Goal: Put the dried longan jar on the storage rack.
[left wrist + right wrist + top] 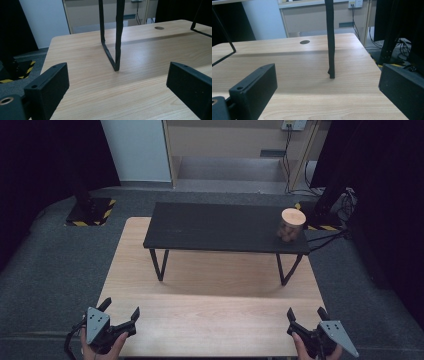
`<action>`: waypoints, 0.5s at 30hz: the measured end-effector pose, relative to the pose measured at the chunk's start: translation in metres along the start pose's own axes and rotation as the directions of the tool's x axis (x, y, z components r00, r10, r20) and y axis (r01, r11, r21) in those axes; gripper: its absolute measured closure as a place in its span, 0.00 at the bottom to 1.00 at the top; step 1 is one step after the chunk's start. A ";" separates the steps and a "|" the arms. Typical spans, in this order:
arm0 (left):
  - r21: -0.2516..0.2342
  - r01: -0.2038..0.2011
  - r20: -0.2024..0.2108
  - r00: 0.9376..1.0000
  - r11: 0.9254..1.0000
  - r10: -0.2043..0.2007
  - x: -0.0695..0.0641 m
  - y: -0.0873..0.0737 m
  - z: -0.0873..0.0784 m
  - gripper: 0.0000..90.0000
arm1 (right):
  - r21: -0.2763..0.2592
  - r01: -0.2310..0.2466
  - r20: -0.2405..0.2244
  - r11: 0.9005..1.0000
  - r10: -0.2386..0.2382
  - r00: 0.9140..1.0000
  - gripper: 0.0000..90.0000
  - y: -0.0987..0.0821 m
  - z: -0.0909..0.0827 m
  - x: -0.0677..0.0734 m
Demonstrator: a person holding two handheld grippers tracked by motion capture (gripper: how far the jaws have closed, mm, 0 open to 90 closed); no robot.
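Wood cylinder [291, 224] sits on the black shelf [215, 227], right end of it, near the shelf's front right corner. It looks like a short log-like piece with a round pale top, something lumpy at its base; too small to tell more. Shelf stands on thin black legs [116, 45] over the far half of the worktop [210, 320].

Left hand-held gripper [120, 315] rests at the near left corner of the worktop, jaws wide apart, nothing between them. Right hand-held gripper [306, 316] rests at the near right corner, jaws also spread, empty. In the left gripper view the pads [50, 85] frame bare wood and a shelf leg; in the right gripper view the right hand-held gripper [327, 92] looks along a single shelf leg [330, 40] toward the far edge.

Key relation: cylinder lies straight ahead of the right hand-held gripper, toward the far right, and raised on the shelf. Well apart from both, but right one is clearly nearer; left would have to cross the whole worktop. Cylinder's long axis looks upright, so likely a side grasp from the right, reaching forward and up over the shelf edge.
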State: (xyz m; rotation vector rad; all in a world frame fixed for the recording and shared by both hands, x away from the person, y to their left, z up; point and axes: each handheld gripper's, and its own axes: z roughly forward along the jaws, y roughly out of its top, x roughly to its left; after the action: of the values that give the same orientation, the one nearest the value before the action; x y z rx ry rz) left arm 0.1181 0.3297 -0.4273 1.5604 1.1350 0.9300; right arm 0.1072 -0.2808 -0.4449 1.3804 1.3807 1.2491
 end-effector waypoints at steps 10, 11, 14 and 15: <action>-0.030 0.001 -0.014 1.000 1.000 -0.001 -0.002 0.002 0.001 0.04 | -0.005 -0.019 -0.002 1.000 0.019 1.000 0.02 -0.007 0.003 0.003; -0.031 0.001 -0.011 1.000 1.000 -0.001 -0.001 0.003 0.001 0.04 | -0.006 -0.020 -0.002 1.000 0.020 1.000 0.02 -0.007 0.003 0.003; -0.029 -0.004 -0.007 1.000 1.000 0.004 -0.002 0.004 0.001 0.04 | -0.004 -0.025 -0.004 1.000 0.025 1.000 0.02 -0.008 0.003 0.003; -0.030 -0.004 -0.005 1.000 1.000 0.004 -0.002 0.004 0.001 0.04 | -0.002 -0.024 -0.004 1.000 0.024 1.000 0.02 -0.008 0.003 0.003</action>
State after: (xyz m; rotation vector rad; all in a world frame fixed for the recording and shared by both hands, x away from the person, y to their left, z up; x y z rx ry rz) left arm 0.1196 0.3271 -0.4242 1.5375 1.1173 0.9497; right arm 0.1086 -0.2766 -0.4525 1.3975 1.3684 1.2698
